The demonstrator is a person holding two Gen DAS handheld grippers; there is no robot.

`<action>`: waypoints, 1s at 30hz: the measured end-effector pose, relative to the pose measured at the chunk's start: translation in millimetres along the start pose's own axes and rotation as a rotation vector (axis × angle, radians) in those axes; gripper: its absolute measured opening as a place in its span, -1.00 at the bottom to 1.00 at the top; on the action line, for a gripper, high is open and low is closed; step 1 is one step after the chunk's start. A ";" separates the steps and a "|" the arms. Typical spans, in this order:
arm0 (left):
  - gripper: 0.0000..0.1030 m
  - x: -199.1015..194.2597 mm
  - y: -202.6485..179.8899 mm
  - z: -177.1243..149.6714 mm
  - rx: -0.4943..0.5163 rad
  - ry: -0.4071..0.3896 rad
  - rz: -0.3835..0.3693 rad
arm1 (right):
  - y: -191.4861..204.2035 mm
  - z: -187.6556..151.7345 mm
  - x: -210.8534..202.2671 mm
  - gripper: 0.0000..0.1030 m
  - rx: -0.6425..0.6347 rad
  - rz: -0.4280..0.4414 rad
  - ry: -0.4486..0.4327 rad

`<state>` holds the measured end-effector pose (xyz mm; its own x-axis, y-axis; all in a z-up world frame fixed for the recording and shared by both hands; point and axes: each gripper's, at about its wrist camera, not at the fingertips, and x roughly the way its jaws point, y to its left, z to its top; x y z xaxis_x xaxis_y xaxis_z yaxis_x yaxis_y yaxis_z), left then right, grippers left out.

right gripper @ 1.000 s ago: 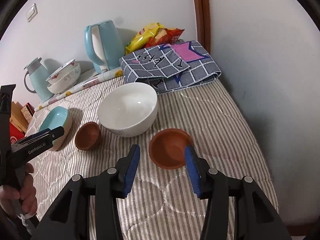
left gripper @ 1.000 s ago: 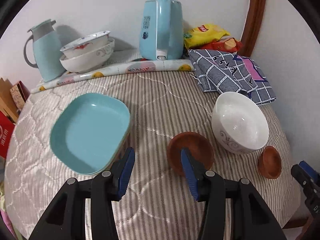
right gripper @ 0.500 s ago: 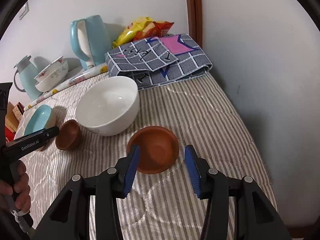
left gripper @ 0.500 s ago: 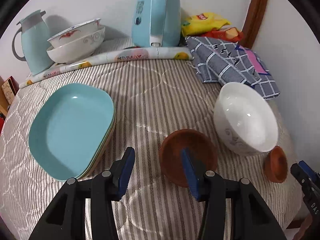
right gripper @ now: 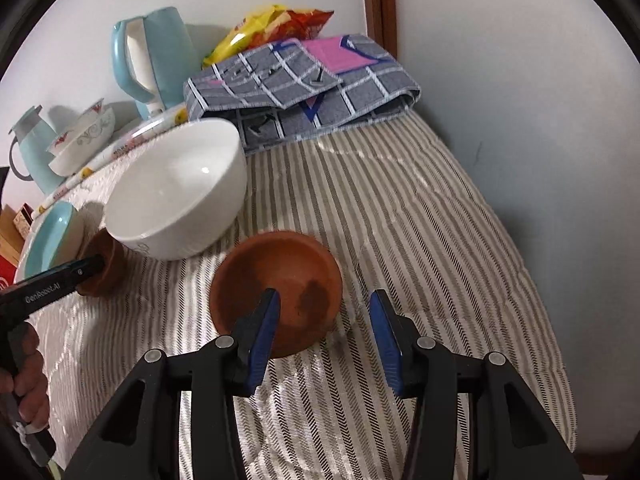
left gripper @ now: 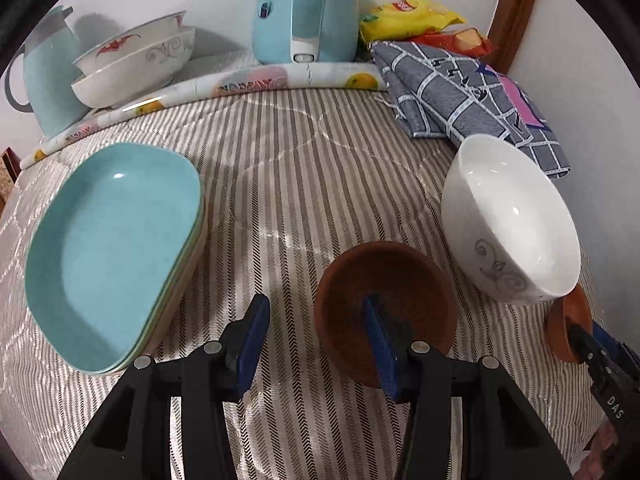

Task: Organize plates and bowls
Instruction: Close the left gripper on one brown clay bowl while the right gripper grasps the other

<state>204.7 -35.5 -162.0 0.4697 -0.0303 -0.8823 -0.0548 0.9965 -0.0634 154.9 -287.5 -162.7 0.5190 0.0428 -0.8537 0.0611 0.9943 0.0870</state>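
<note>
Two brown clay bowls sit on the striped quilt (left gripper: 280, 152). My left gripper (left gripper: 316, 328) is open and straddles the left rim of one brown bowl (left gripper: 392, 276), with its right finger inside the bowl. My right gripper (right gripper: 324, 320) is also open and straddles the right wall of the other brown bowl (right gripper: 280, 264), its left finger inside. No pad presses on either bowl. A large white bowl (left gripper: 508, 224) (right gripper: 176, 188) stands between the two. A stack of teal plates (left gripper: 112, 248) lies at the left.
Two nested white bowls (left gripper: 136, 60) stand at the back next to a teal jug (left gripper: 48, 76) and a blue kettle (left gripper: 304, 8). A checked cloth (right gripper: 304, 88) and snack bags (left gripper: 408, 16) fill the back right corner. The wall (right gripper: 520, 120) runs close on the right.
Both grippers have sunk toward the quilt. Each brown bowl has come in between its gripper's fingers, so one finger now sits inside each bowl. The jaw gaps look unchanged.
</note>
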 end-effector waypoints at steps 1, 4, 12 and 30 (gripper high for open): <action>-0.11 1.3 0.1 -0.3 0.001 0.006 0.001 | -0.4 -1.0 1.9 -0.10 0.003 -0.001 0.004; -0.10 1.3 1.7 -0.8 0.000 -0.006 -0.013 | -3.3 -4.0 5.9 -0.10 0.020 0.002 0.006; -0.04 3.0 1.4 -1.7 0.002 -0.014 -0.033 | -5.5 -6.9 6.7 -0.09 0.045 0.016 -0.027; -0.81 -9.0 -2.8 -3.4 0.020 -0.037 -0.109 | 1.9 -5.7 -1.1 -0.76 0.040 0.022 -0.037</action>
<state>197.6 -38.3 -155.5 0.5037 -0.1362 -0.8531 0.0157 0.9888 -0.1486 149.6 -285.2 -164.5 0.5520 0.0606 -0.8317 0.0829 0.9884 0.1270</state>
